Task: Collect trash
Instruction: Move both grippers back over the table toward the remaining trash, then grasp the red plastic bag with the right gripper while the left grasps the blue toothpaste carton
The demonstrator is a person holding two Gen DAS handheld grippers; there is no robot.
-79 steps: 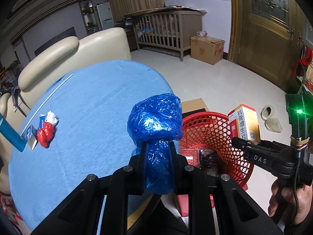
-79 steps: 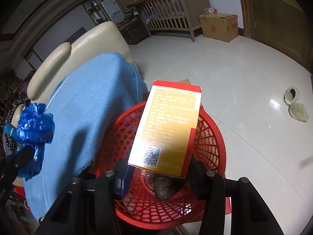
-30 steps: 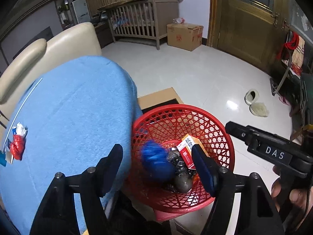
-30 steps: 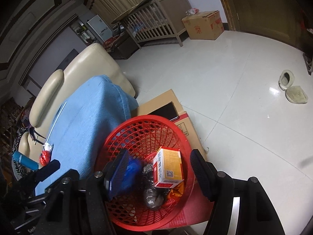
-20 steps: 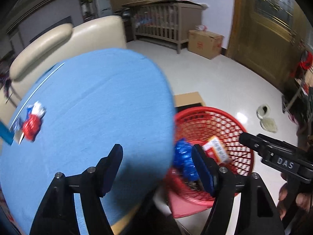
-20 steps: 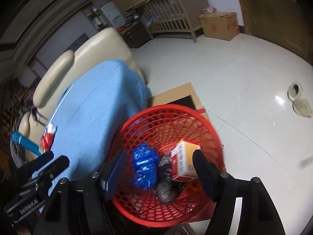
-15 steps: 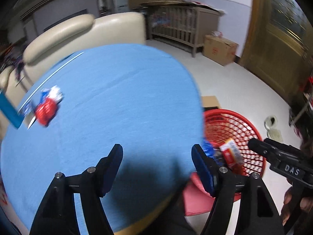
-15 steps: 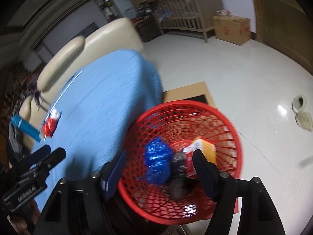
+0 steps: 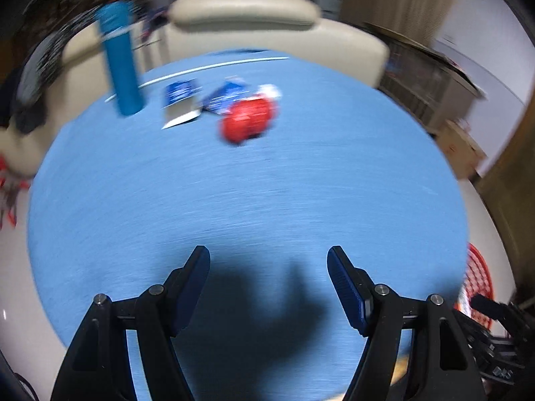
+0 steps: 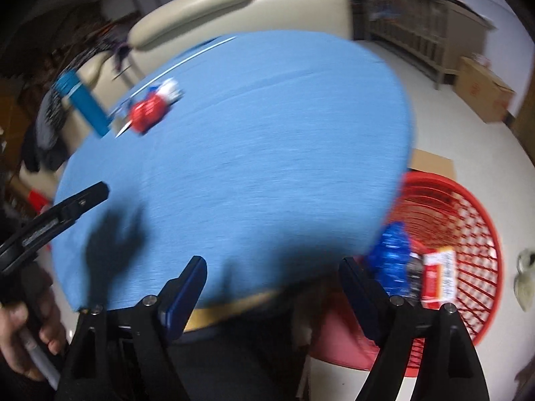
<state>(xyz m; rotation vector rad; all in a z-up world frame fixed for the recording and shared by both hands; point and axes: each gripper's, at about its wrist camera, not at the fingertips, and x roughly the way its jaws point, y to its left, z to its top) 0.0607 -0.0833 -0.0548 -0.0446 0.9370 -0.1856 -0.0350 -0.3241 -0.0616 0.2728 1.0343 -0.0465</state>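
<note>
Both views are motion-blurred. My left gripper (image 9: 268, 260) is open and empty above the near part of the round blue table (image 9: 301, 200). A crumpled red wrapper (image 9: 247, 120) lies at the table's far side, with blue-and-white packets (image 9: 182, 102) beside it. My right gripper (image 10: 272, 269) is open and empty over the table's near edge. The red mesh basket (image 10: 468, 234) stands on the floor to the right; it holds a blue bag (image 10: 393, 257) and a red-and-white box (image 10: 438, 275). The red wrapper also shows in the right wrist view (image 10: 148, 112).
A tall blue cylinder (image 9: 120, 56) stands at the table's far left. A cream sofa (image 9: 267, 30) lies behind the table. A wooden crib (image 10: 431, 23) and a cardboard box (image 10: 485, 90) stand across the white floor. Flat cardboard (image 10: 431, 163) lies behind the basket.
Both grippers let go of the blue bag and the box into the basket, then swung left from the basket to the table. The red wrapper is now ahead of the left gripper.
</note>
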